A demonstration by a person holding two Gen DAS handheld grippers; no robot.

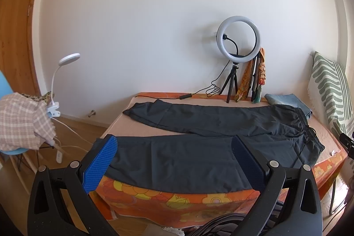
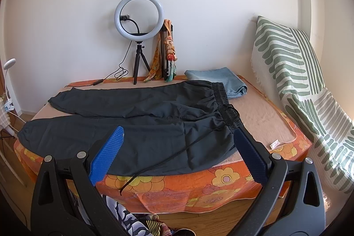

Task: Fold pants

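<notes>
Dark pants (image 1: 199, 136) lie spread flat on the table, legs to the left, elastic waistband to the right; they also show in the right wrist view (image 2: 143, 123). Both legs lie apart, the near one at the table's front edge. A black drawstring (image 2: 168, 158) trails over the front edge. My left gripper (image 1: 174, 147) is open and empty, held in front of the near leg. My right gripper (image 2: 179, 138) is open and empty, held in front of the waist end. Neither touches the pants.
The table has an orange flowered cover (image 2: 199, 187). A ring light on a tripod (image 2: 139, 14) stands at the back, with a cable and scarves beside it. Folded blue jeans (image 2: 221, 81) lie at the back right. A striped cushion (image 2: 298, 85) leans at right. A chair with cloth (image 1: 22, 125) and clip lamp stand left.
</notes>
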